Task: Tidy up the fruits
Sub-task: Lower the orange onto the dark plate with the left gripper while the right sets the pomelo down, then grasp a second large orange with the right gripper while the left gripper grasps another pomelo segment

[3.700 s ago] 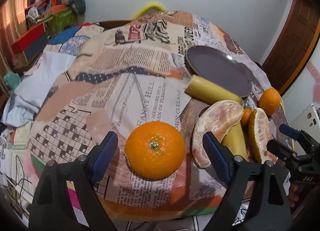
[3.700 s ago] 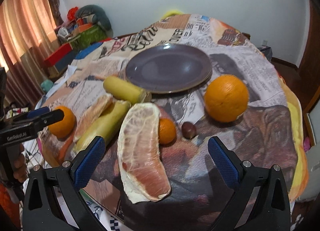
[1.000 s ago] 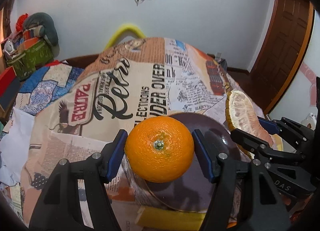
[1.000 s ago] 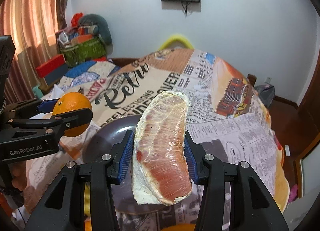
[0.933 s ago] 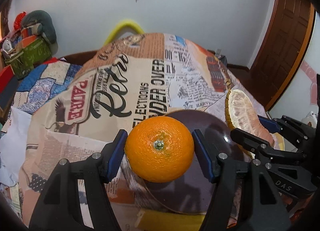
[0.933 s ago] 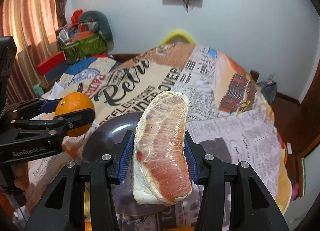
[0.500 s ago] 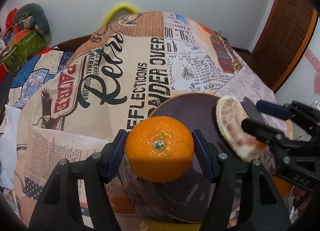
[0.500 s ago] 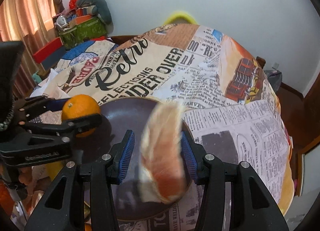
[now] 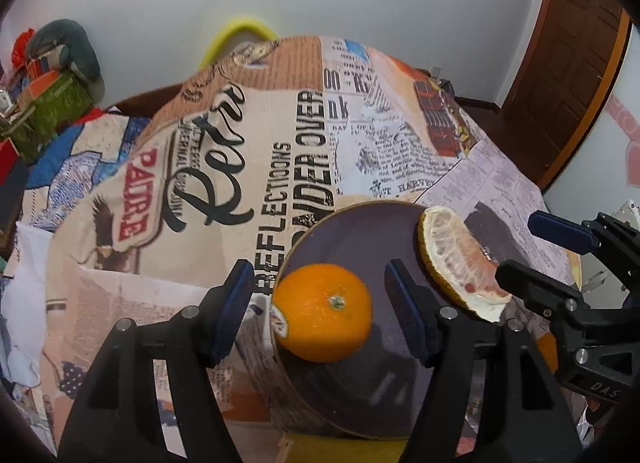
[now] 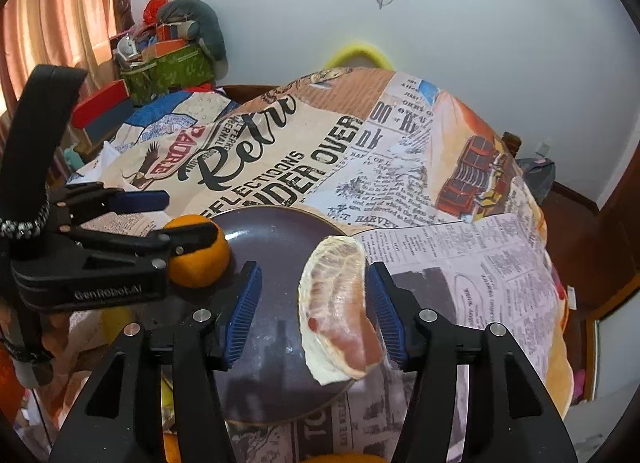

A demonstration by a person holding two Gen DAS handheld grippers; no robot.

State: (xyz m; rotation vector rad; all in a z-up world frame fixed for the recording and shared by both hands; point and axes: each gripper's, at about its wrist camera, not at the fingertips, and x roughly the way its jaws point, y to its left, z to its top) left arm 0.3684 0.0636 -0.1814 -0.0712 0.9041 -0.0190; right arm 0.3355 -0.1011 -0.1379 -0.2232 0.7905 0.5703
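A dark purple plate (image 9: 352, 235) lies on the newspaper-print cloth; it also shows in the right wrist view (image 10: 276, 231). An orange (image 9: 322, 312) sits on the plate's left part, between the open jaws of my left gripper (image 9: 322, 311), touching neither pad. In the right wrist view the orange (image 10: 200, 267) is partly hidden behind the left gripper. A peeled pomelo wedge (image 10: 340, 303) lies on the plate's right rim, between the open jaws of my right gripper (image 10: 314, 313). The wedge also shows in the left wrist view (image 9: 460, 263).
A yellow fruit (image 9: 344, 449) lies at the plate's near edge. Another orange (image 10: 344, 458) shows at the bottom of the right wrist view. Boxes and bags (image 10: 168, 59) are piled at the back left. A wooden door (image 9: 568, 59) stands at the right.
Both grippers came down over the plate and opened. The orange and the pomelo wedge were let go and now rest on the plate.
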